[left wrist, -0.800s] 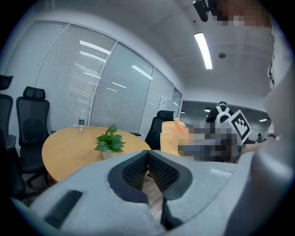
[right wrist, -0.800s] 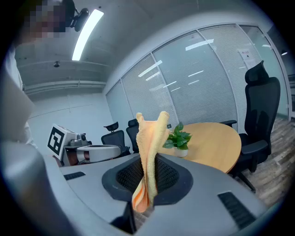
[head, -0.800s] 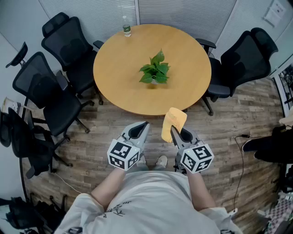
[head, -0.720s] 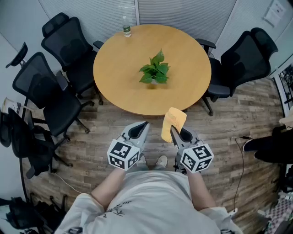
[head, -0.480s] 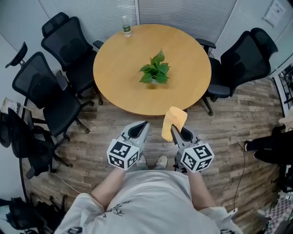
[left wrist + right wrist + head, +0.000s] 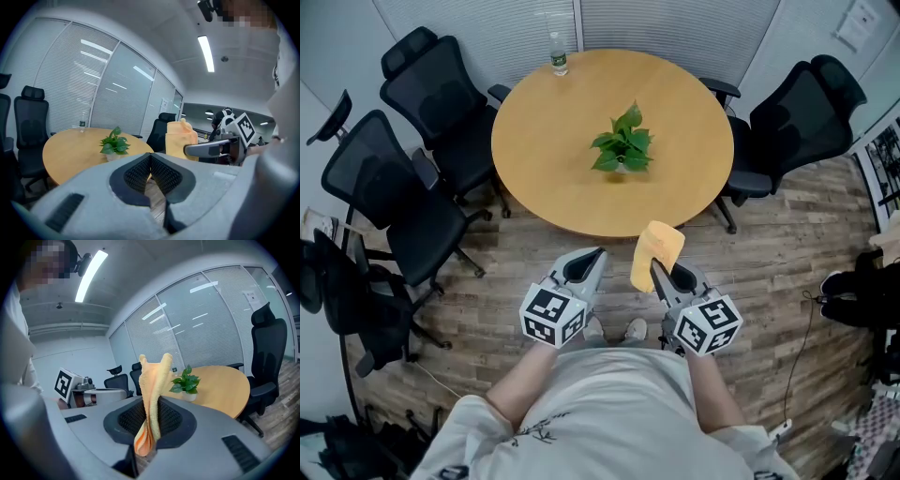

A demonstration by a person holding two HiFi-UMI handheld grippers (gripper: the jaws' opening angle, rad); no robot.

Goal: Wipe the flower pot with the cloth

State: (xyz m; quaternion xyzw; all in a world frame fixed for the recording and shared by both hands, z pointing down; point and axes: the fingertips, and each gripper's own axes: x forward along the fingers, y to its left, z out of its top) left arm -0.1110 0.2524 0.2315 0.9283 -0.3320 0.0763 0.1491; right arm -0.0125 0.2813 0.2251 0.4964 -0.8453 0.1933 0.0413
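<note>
Little changed over last moment: both claws stay low by person's waist, tilted slightly down, level with each other. Right gripper [image 6: 656, 269] clamps yellow cloth [image 6: 658, 246], which stands up above its jaws. Left gripper [image 6: 596, 255] pinched closed, empty. Flower pot [image 6: 620, 167] well ahead of both claws, on round table [image 6: 546, 141]. Wiping not begun; approach likely next.

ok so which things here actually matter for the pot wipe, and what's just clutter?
In the job: flower pot on the round table; yellow cloth, clamped in the right gripper; left gripper, shut, empty.

Just lying about: water bottle at the table's far edge; black office chairs around it.
</note>
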